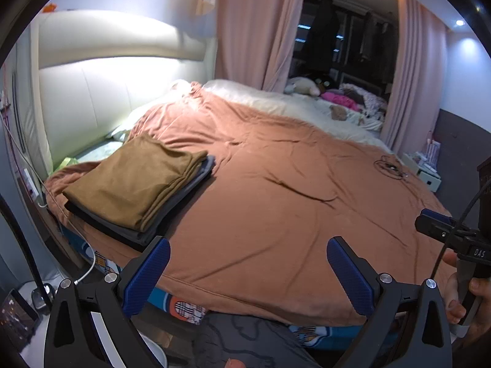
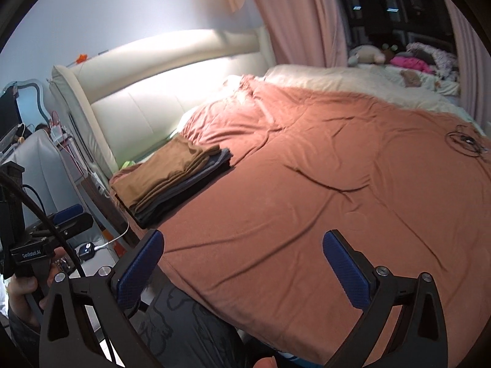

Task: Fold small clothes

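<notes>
Left wrist: right hand [image 1: 463, 294] seen | right wrist: left hand [image 2: 21, 291] | both grippers wide, empty

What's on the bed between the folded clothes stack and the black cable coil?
Only bare rust-orange blanket lies between the brown-topped folded clothes stack and the black cable coil, as both wrist views show.

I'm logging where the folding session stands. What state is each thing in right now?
left gripper: open, nothing between its fingers
right gripper: open, nothing between its fingers
brown garment: folded, on top of the stack
grey garments: folded, stacked under the brown one
orange blanket: spread over the bed, wrinkled
pink curtains: drawn apart, dark window showing
black cable: loosely coiled on the blanket
</notes>
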Available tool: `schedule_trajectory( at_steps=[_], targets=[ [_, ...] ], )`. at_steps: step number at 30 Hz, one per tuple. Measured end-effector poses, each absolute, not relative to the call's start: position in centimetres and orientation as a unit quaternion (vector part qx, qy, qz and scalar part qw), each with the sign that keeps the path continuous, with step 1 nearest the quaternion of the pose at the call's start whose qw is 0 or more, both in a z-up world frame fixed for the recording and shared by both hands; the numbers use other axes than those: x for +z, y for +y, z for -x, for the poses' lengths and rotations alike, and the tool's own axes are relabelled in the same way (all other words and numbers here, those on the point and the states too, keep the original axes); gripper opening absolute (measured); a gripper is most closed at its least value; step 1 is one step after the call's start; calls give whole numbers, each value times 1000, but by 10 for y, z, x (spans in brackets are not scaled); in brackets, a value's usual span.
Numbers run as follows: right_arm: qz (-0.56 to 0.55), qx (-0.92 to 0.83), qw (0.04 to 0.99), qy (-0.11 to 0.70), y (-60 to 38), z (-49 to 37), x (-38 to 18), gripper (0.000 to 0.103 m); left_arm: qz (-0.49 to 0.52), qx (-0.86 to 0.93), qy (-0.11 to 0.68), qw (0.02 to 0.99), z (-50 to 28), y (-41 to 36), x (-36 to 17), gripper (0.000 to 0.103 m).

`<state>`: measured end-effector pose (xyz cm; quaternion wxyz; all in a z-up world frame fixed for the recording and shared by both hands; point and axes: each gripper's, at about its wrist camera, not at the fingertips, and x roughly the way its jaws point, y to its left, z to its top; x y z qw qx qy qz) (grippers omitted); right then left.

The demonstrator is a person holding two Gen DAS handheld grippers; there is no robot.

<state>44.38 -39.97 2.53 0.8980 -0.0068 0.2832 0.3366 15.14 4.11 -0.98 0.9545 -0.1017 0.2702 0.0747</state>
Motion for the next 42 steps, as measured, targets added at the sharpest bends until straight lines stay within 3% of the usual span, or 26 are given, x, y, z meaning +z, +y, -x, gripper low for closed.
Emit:
schedule_trajectory(
  at_steps=[20,42],
  targets=[
    [-5,304,929,213,-472,-316,14,103,76,37,209,974,-55,-28,4,102],
    [-14,290,934,209,-467,-304,6,103,73,34,204,976,-40,-31,3,102]
  ],
)
